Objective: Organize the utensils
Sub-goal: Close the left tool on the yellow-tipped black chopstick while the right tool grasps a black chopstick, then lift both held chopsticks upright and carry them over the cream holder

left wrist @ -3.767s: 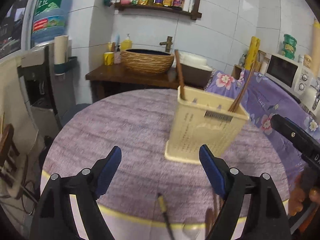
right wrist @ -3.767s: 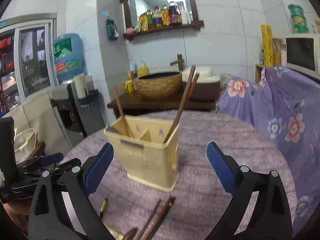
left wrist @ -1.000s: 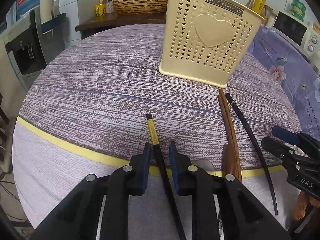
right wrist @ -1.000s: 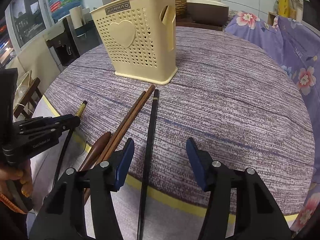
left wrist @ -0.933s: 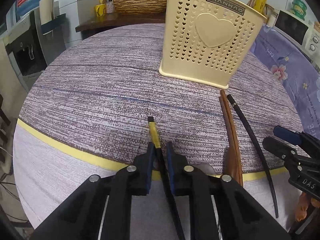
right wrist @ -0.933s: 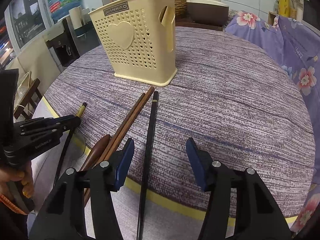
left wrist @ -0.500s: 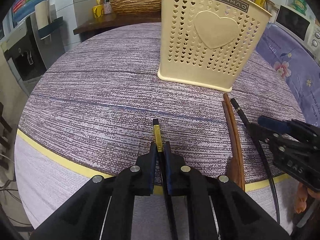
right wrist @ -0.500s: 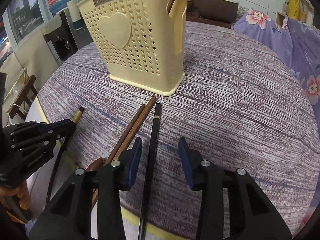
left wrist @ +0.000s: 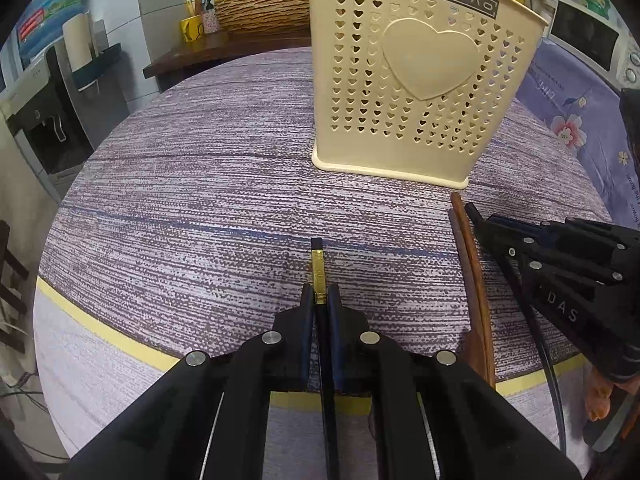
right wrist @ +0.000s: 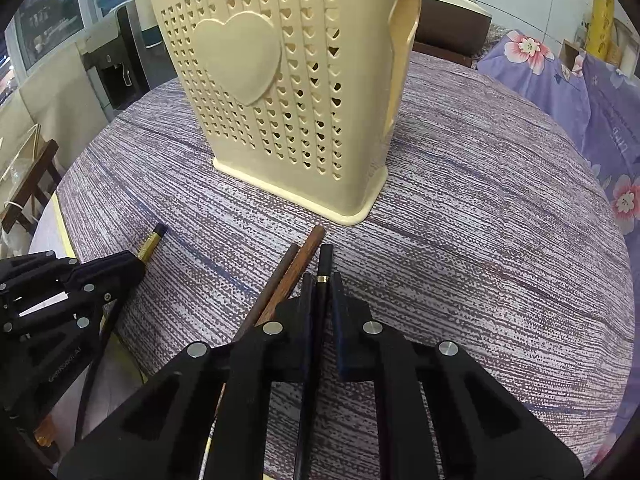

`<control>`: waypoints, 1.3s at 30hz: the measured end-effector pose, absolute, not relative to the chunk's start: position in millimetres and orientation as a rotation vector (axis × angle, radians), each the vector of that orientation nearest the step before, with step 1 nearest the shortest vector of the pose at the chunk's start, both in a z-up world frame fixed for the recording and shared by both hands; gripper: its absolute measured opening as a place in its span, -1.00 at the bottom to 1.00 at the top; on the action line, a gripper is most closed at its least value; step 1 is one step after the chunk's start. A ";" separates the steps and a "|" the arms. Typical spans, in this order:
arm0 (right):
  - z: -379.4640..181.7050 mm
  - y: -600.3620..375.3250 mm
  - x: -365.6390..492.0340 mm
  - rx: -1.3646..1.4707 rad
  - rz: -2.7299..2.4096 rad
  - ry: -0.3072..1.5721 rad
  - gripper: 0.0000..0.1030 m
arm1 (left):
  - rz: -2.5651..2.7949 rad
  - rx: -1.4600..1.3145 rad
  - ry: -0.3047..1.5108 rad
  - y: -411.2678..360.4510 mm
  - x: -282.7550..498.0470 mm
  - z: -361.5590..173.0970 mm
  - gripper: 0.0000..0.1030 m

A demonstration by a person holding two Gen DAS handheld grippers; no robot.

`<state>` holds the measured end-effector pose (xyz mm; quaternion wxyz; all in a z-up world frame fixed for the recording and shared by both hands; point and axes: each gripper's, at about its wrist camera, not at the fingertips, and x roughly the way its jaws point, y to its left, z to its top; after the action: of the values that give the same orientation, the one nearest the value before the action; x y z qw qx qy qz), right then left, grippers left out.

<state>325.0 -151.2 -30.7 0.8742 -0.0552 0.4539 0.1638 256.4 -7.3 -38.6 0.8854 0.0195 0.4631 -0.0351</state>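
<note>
On the purple table (left wrist: 200, 184), the left gripper (left wrist: 320, 296) is clamped on a gold-banded black chopstick (left wrist: 318, 264) at 6 o'clock from the cream utensil holder (left wrist: 416, 80). Toward 4 o'clock, the right gripper (right wrist: 320, 284) is clamped on a second black chopstick (right wrist: 325, 260), beside two brown chopsticks (right wrist: 300, 264).

Behind the closed jaws, both black chopsticks (left wrist: 327, 360) (right wrist: 310, 360) run under the gripper bodies and out at the bottom edge. The holder's (left wrist: 412, 88) top is cut off.
</note>
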 end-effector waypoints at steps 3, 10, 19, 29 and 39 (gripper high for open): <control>-28.8 -157.6 323.9 -0.069 0.357 0.944 -0.82 | -0.076 0.042 0.962 -7.7 257.7 -38.4 -0.84; 9.5 -169.4 304.9 -0.004 0.398 0.839 -0.83 | -0.101 -0.013 0.879 4.2 246.5 -10.5 -0.84; 99.8 -200.9 259.1 0.037 0.427 0.611 -0.83 | -0.134 -0.055 0.672 21.0 213.4 74.4 -0.84; 156.5 -213.7 237.2 0.031 0.413 0.487 -0.84 | -0.128 -0.065 0.562 31.6 206.9 117.0 -0.85; 163.1 -214.3 231.1 0.004 0.396 0.476 -0.84 | -0.151 -0.091 0.554 35.7 207.6 125.8 -0.85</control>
<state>231.1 -214.3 163.1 0.9524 0.0017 0.2344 0.1947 207.6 35.7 125.8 0.9581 -0.0447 0.2730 -0.0743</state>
